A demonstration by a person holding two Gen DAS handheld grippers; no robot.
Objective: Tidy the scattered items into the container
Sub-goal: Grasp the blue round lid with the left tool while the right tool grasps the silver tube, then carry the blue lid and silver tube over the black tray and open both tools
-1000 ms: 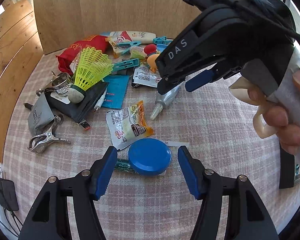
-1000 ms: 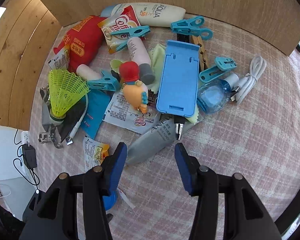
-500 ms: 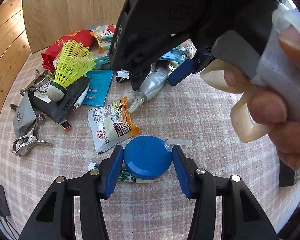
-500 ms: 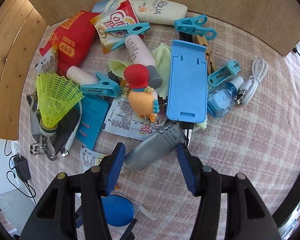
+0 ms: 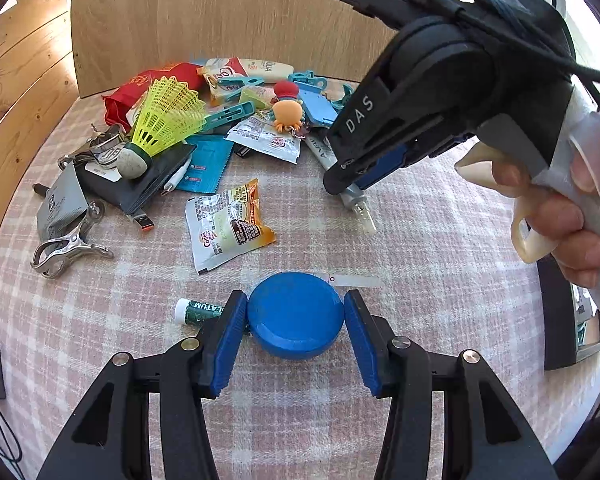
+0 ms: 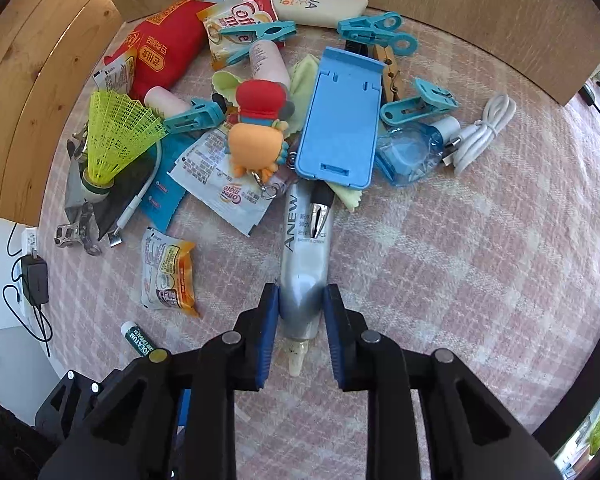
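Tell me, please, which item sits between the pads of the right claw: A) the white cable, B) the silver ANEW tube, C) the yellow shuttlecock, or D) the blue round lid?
B: in the right wrist view the closing right claw has its blue pads against both sides of the silver ANEW tube.

Home setting indicated. Table covered by pink plaid cloth (image 6: 480,248), backed by wooden panels (image 6: 460,8) at far edge and left corner. Household clutter heaped toward far edge: sunscreen tube (image 6: 320,2), clothes pegs (image 6: 370,26), coffee sachets (image 6: 168,276), charging cable (image 6: 482,132).
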